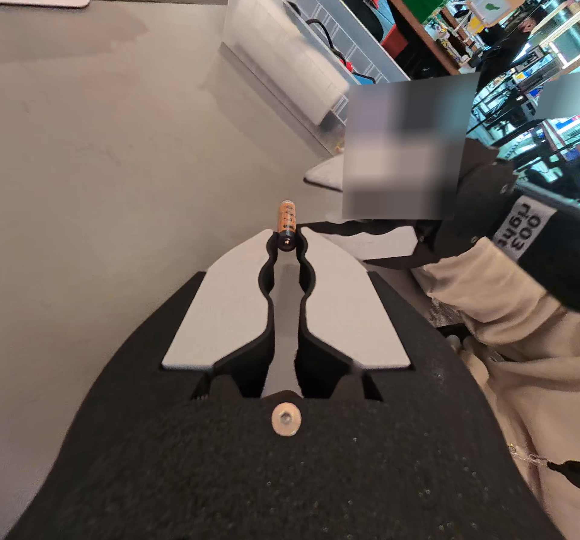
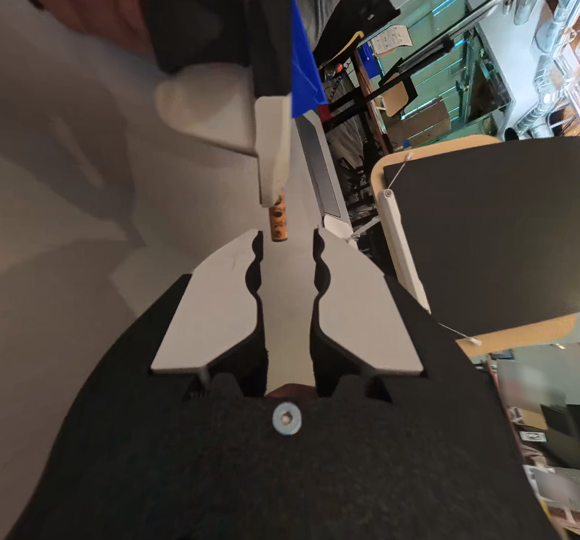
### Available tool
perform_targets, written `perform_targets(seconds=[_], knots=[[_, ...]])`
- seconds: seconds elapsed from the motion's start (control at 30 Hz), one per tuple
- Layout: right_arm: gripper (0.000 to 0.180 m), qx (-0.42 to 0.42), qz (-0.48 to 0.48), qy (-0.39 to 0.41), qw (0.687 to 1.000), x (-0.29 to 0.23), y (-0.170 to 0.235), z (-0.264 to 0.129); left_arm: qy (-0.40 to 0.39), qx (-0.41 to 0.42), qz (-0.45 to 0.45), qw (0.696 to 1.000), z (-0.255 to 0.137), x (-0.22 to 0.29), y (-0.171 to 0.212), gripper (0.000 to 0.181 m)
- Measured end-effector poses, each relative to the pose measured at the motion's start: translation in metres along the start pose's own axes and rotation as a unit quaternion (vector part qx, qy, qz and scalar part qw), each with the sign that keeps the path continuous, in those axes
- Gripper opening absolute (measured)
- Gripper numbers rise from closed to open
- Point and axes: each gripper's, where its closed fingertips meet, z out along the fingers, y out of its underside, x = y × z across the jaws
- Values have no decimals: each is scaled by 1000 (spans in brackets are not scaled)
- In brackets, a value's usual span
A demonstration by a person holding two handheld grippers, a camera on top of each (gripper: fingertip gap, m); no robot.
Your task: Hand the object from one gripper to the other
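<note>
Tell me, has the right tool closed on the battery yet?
No, the right tool is open, with the battery held only by the left tool.

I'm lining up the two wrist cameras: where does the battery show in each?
Left wrist view: battery at centre, clamped at the left gripper tips.
Right wrist view: battery just above centre, at the open right gripper tips.
Shared landmark: the grey table.

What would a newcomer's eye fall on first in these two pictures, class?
First, the small orange-and-black cylindrical battery, pinched at its black end between the tips of the left gripper above the pale grey tabletop. Next, the right gripper, jaws apart, with the battery's free end just reaching its tips. Behind sits a translucent plastic storage bin.
</note>
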Motion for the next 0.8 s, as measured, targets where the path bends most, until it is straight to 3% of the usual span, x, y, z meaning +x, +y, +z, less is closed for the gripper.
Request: perform_targets(seconds=[0.2, 0.27, 0.47, 0.67, 0.73, 0.8], knots=[[27, -22, -56, -4, 998, -21, 6, 11, 11, -19, -22, 1000, 4, 0, 8, 10], [11, -26, -57, 15, 998, -18, 6, 12, 4, -33, -15, 999, 6, 1, 12, 10], [11, -10, -48, 6, 999, -15, 4, 8, 18, -51, 9, 999, 5, 4, 14, 14], [11, -18, -158, 36, 987, -8, 10, 2, 42, -75, 46, 995, -23, 4, 6, 24], [10, 7, -200, 45, 979, -10, 2, -3, 69, -91, 84, 990, -35, 14, 6, 25], [11, 54, -176, 46, 982, -10, -13, -10, 129, -106, 114, 979, -47, 33, 11, 29]])
